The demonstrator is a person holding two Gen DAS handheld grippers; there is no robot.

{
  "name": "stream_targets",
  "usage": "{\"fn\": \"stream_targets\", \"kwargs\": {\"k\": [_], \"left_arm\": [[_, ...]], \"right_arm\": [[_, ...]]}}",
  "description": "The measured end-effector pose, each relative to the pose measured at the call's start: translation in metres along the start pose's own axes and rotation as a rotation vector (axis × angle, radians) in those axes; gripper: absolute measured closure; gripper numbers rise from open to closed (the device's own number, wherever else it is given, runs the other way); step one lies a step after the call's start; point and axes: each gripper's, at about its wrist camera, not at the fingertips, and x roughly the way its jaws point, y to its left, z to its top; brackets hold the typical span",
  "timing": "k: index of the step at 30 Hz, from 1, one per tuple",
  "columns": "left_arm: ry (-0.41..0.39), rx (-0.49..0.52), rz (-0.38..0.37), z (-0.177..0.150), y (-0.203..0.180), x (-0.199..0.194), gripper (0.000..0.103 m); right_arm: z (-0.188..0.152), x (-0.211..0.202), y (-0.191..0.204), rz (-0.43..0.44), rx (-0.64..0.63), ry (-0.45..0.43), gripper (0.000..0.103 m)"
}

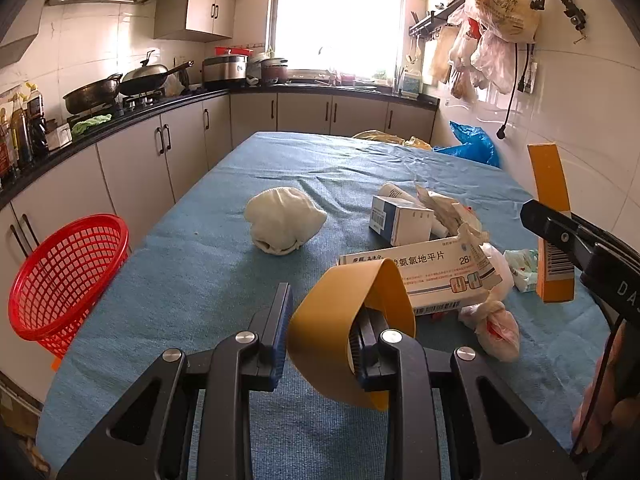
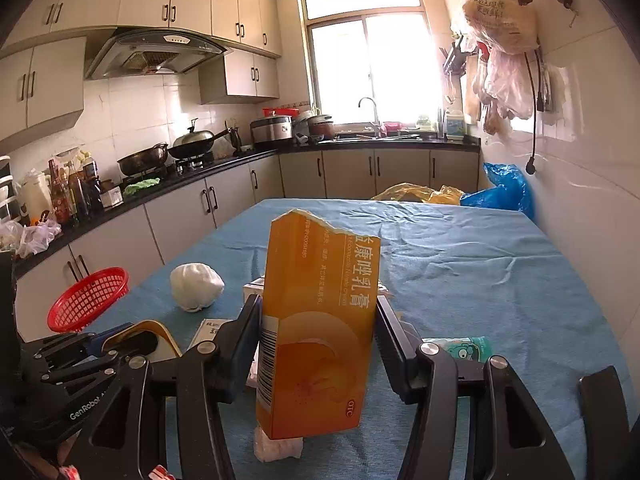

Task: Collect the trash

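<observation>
— Holding half a torn orange box (image 2: 316, 328) upright in right gripper (image 2: 318, 344), above bench (image 2: 480, 280); other strip (image 1: 344, 320) curled, clamped in left gripper (image 1: 320, 332).
— Carrying both left to basket (image 1: 68, 276) at bench edge, keeping grip firm, releasing only above rim.
— Looking glossy, ragged on top, barcode on side; remaining litter (image 1: 440, 256) lying mid-bench.
</observation>
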Motion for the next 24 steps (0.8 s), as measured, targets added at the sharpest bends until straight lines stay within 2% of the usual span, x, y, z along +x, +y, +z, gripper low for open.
{"fn": "stream_targets", "kwargs": {"k": [24], "left_arm": [[-0.007,-0.002,0.007,0.0026,-0.0006,-0.0033,0.078]], "right_arm": [[-0.0004,0.007,-0.0025,-0.009,0.004,0.021,0.044]]}}
